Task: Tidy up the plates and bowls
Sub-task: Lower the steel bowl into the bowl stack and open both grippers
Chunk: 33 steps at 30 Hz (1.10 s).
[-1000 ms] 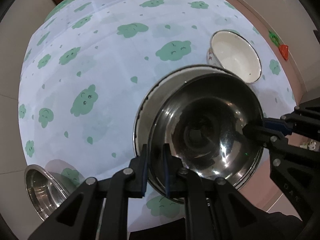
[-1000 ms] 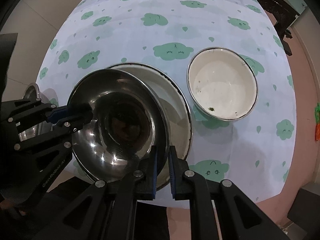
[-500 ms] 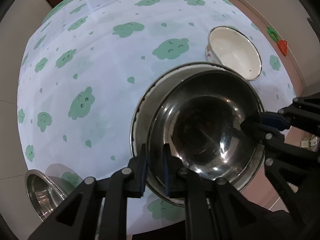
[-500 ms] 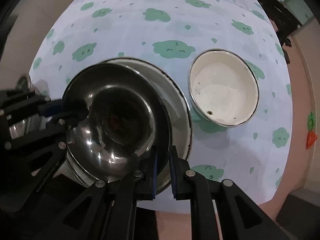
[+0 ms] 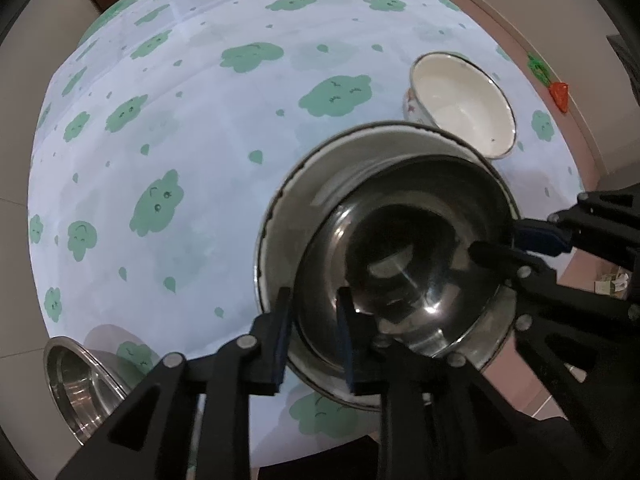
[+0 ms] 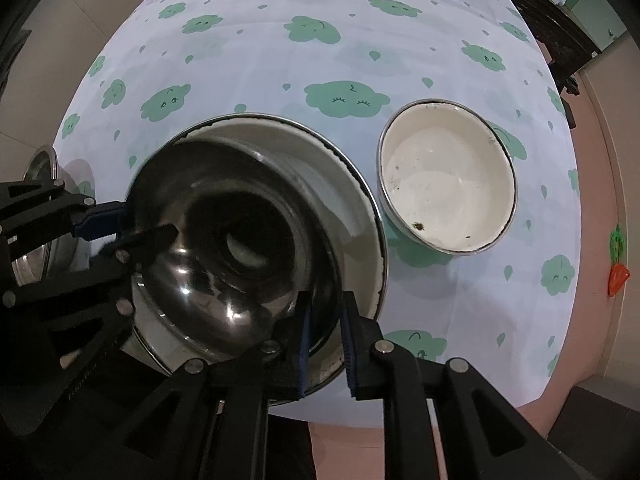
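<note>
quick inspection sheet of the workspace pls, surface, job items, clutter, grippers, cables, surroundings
surface: round table under a pale tablecloth printed with green clouds.
job's things: steel bowl held over a larger enamel basin, whether seated or just above cannot be told; white enamel bowl beside the basin, dark specks inside; a second steel bowl at the table's edge on the left.
clutter: nothing seen.
grippers: left gripper straddles the steel bowl's near rim, a gap showing at the pads; right gripper straddles the opposite rim likewise.
cables: nothing seen.
surroundings: pinkish floor, an orange carrot-shaped thing on it, dark furniture beyond the table.
</note>
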### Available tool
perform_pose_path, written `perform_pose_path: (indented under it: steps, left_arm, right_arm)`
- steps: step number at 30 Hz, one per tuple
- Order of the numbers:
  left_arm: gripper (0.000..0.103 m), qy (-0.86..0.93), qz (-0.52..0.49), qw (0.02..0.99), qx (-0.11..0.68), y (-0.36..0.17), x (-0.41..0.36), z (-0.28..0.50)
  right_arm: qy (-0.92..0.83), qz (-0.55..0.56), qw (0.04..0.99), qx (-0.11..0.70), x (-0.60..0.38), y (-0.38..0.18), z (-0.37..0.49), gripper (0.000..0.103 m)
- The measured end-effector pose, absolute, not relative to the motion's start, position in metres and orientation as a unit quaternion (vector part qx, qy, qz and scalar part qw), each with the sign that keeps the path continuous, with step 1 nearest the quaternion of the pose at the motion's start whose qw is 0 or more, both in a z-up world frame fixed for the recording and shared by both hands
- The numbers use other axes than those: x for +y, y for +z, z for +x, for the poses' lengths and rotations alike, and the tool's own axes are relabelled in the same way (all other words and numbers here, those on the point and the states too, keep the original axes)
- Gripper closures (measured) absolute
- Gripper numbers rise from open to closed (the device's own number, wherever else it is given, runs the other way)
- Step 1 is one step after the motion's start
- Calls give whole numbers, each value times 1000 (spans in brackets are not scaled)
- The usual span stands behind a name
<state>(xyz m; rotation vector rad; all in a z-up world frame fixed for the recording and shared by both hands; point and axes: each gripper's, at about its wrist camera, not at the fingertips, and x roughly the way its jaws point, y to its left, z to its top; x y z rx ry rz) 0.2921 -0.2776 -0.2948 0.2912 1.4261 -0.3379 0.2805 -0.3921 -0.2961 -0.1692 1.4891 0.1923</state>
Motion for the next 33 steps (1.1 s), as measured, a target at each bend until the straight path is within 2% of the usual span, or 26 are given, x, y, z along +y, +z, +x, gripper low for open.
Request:
perform_pose_path:
  steps: [2,5,18,22,30,33]
  left_arm:
    - [78,-155,133,734,647,-294,-278,292]
    - [78,-155,127,738,645,-291,-276,292]
    - [75,-154,98,754,631,-275,-266,301]
    - [62,-154,98,759,625,-269,-265,303]
    - [61,-157,102,767,613,-257,-269,308]
    - [58,-155,103,770,610,-254,-269,312]
  right_arm:
    - [90,-70,730,674,-391,-294,280,74]
    - [94,-68,734,669,-391,-289,280,68]
    - [107,-27,754,647,-406,-266,277,67]
    - [112,-17,759,641,-407,-263,277,67]
    - [113,3,772,626,-414,-252,277,67]
    - [107,8,778,619,-419,-248,278,67]
